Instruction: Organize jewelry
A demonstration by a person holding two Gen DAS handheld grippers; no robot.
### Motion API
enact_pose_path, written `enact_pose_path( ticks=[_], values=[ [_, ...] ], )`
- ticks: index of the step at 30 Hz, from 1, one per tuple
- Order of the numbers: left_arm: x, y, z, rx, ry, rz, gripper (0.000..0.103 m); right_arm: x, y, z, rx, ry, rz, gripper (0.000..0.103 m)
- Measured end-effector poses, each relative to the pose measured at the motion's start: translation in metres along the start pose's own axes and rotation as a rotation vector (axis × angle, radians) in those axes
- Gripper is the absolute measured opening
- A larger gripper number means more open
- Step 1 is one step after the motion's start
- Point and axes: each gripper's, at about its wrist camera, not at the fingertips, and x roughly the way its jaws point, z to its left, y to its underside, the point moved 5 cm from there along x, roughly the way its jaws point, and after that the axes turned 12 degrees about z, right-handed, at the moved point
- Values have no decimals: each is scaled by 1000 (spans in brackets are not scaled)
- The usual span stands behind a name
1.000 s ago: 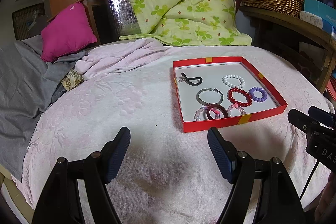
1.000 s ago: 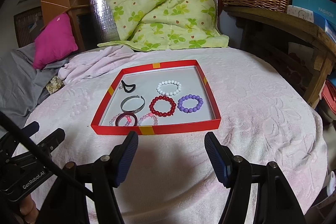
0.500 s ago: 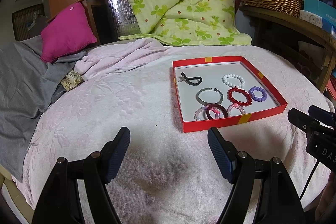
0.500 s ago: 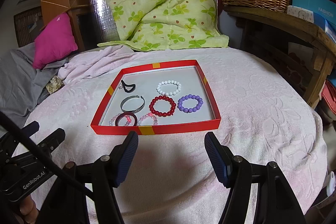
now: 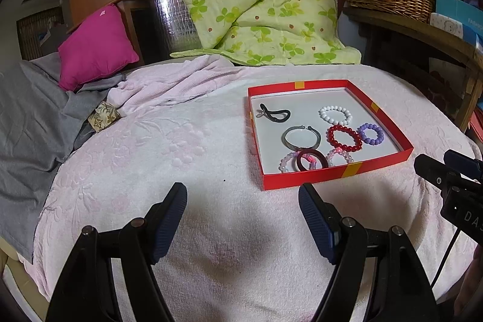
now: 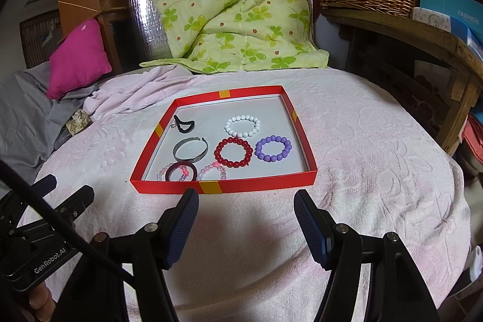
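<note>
Jewelry lies loose in a shallow red tray [image 6: 259,187] on a pink towel-covered bed [image 6: 362,159]: a white bead bracelet [image 6: 242,126], a red bead bracelet [image 6: 233,152], a purple bead bracelet [image 6: 273,148], a grey open bangle [image 6: 190,150], a black looped band [image 6: 184,123], and at the near wall a dark maroon ring [image 6: 181,171] lying over a pale pink bead bracelet [image 6: 215,171]. From the right wrist view the tray sits just ahead of the right gripper [image 6: 246,221], whose jaws are spread wide with nothing between them. The left gripper [image 5: 243,221], jaws likewise spread and bare, has the tray ahead and to its right. The tray's near wall hides the lower parts of the pink beads and maroon ring, so how many pale bracelets lie there is hard to make out.
</note>
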Motion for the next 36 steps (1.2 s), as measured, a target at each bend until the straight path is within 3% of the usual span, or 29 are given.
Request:
enact_pose_path(
  ticks=[36],
  values=[
    [6, 3, -2, 28, -12, 26, 77, 0, 0, -1, 0, 1, 0, 69]
  ],
)
